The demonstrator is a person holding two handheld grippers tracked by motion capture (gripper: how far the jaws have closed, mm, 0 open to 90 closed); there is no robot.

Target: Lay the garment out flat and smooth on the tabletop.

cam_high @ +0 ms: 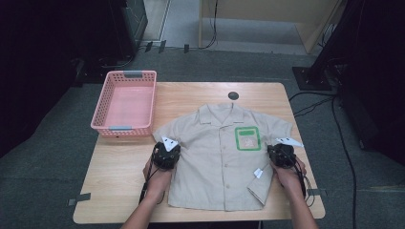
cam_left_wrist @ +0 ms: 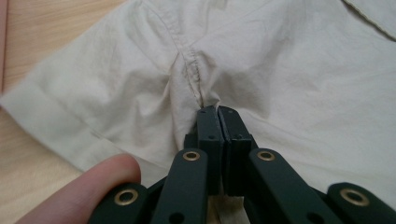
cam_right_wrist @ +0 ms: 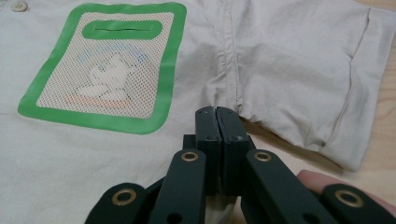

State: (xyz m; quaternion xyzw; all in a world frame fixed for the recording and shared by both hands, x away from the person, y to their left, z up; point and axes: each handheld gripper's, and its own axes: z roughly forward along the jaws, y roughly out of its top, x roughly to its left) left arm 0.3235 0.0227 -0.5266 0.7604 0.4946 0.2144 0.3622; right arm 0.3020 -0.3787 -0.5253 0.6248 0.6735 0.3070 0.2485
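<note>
At the far left of the worktop (cam_high: 119,200), a pink basket (cam_high: 125,103) sits at the back corner, well apart from my jaws. A beige short-sleeved shirt (cam_high: 215,157) lies flat, front side up, across the middle of the worktop, collar toward the far edge and hem toward me.

My left gripper (cam_high: 166,153) rests at the shirt's left side, at the point where the sleeve meets the body. In the left gripper view, its jaws are closed together with a pinch of shirt fabric (cam_left_wrist: 140,79) clamped at the tips; the sleeve seam (cam_left_wrist: 194,70) runs straight down into them and the cloth puckers around the grip. The sleeve cuff (cam_left_wrist: 42,112) lies flat on the wood to the left. One of my fingers (cam_left_wrist: 88,189) shows beside the gripper body.

On the shirt's chest, a green-bordered mesh patch (cam_high: 247,138) sits between the button placket and the right sleeve. A small white tag (cam_high: 258,172) lies on the shirt's lower right side.

My right gripper (cam_high: 282,153) rests at the shirt's right side, at the matching underarm point. In the right gripper view, its jaws are likewise pressed shut on the fabric where the armhole seam (cam_right_wrist: 231,60) ends. The patch (cam_right_wrist: 105,70) lies to the left of the jaws, the right sleeve (cam_right_wrist: 317,84) to the right, its cuff edge resting on the wood.
</note>
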